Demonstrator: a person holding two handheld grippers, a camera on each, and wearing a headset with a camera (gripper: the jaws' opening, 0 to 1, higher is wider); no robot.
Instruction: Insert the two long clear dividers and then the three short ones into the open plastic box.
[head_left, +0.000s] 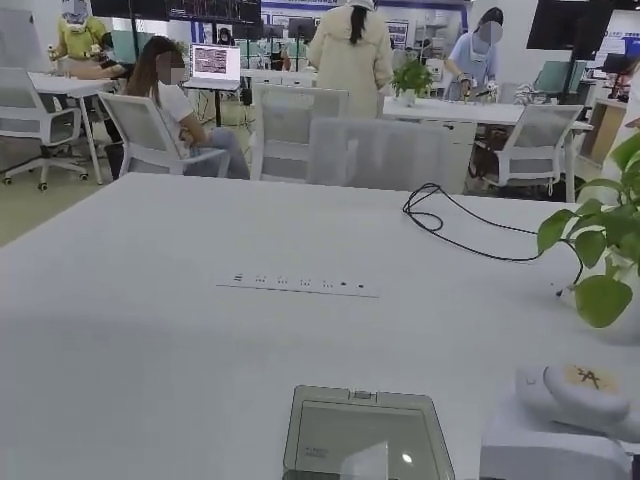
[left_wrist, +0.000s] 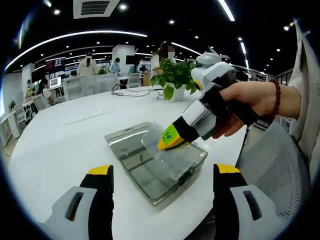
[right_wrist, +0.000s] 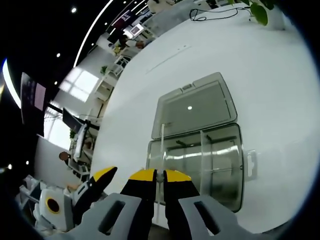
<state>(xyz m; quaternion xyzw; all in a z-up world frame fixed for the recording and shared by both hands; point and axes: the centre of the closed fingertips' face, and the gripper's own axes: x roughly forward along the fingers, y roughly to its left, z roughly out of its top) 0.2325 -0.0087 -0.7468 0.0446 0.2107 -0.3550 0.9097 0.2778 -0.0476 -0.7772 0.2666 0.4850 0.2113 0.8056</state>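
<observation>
Left gripper view shows left claw (left_wrist: 163, 172) wide; right claw (left_wrist: 168, 143) pinches a clear divider (left_wrist: 161, 159) above box (left_wrist: 159, 192).

An open-plan office: long white desks (head_left: 150, 330), mesh swivel chairs (head_left: 150, 135), a laptop (head_left: 215, 63) far left, potted plants (head_left: 411, 78), people (head_left: 352, 45) working.
</observation>
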